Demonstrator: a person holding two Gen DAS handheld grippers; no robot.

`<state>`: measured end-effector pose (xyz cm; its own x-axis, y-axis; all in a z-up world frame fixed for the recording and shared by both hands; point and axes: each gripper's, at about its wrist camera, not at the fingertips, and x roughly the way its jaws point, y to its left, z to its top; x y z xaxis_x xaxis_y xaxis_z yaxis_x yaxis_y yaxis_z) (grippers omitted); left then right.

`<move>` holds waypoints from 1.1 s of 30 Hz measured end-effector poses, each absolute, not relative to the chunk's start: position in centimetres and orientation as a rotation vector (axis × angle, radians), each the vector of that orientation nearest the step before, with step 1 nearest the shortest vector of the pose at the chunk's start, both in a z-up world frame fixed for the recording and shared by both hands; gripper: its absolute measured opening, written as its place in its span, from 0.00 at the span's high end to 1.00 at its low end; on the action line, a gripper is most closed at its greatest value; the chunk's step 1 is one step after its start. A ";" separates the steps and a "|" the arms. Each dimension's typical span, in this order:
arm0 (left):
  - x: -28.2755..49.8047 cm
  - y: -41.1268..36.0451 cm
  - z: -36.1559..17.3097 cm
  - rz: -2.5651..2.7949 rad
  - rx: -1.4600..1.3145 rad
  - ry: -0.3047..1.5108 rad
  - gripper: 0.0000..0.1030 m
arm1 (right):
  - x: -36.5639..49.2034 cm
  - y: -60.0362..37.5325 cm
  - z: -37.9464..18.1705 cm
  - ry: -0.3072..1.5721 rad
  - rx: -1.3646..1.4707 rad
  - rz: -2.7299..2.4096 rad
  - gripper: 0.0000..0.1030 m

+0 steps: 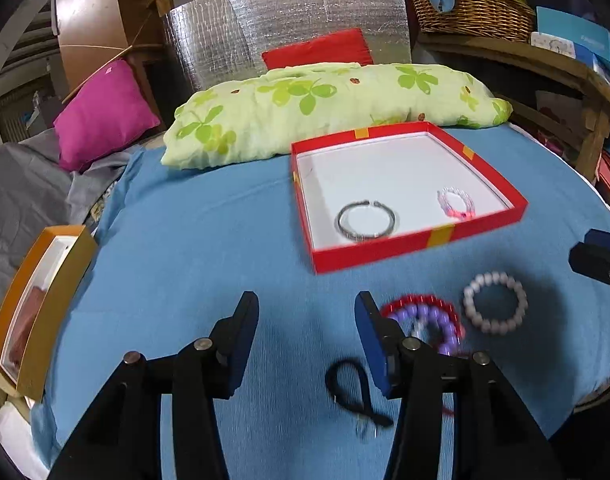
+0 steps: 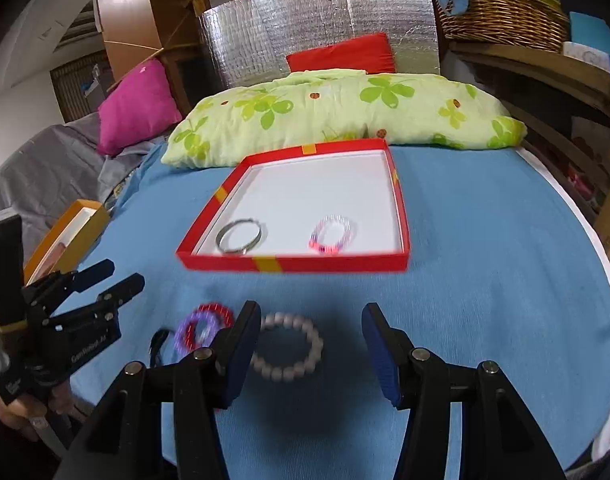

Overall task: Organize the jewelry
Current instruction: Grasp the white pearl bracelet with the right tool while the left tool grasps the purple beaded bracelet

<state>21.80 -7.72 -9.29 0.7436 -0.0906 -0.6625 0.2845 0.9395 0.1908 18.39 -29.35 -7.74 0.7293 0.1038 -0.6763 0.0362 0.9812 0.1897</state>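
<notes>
Two claws are gaping, gripping nothing: left claw (image 1: 307,312) low in frame beside a red-and-purple bracelet pile (image 1: 425,320), right claw (image 2: 311,320) over a white bead bracelet (image 2: 289,346). Above, a red box (image 2: 225,258) is holding a silver bangle (image 2: 241,236) and pink bracelet (image 2: 332,234).

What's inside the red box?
Inside the red box lie two bracelets: a silver bangle and a pink beaded bracelet, apart from each other. The rest of its white floor is bare. The near wall hides a thin strip.
</notes>
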 end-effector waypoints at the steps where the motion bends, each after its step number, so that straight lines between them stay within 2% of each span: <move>1: 21.4 -7.5 -9.4 -0.210 0.291 0.705 0.50 | 17.8 -29.2 -7.8 0.754 0.193 0.038 0.45; 9: 19.2 -6.0 -10.8 -0.212 0.298 0.737 0.50 | 14.9 -28.2 -9.2 0.783 0.162 0.046 0.45; 29: 20.8 -5.7 -12.5 -0.286 0.244 0.851 0.50 | 17.8 -28.4 -10.8 0.866 0.219 0.060 0.45; 31: 21.2 -5.5 -12.6 -0.291 0.212 0.874 0.50 | 18.1 -28.4 -11.3 0.885 0.221 0.054 0.46; 33: 21.6 -5.5 -12.7 -0.295 0.188 0.891 0.50 | 18.3 -28.5 -11.6 0.895 0.232 0.052 0.51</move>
<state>21.64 -5.50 -12.73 0.5922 -0.1746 -0.7867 0.3297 0.9433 0.0389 18.34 -28.49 -11.63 0.6259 0.1415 -0.7669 0.0514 0.9738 0.2217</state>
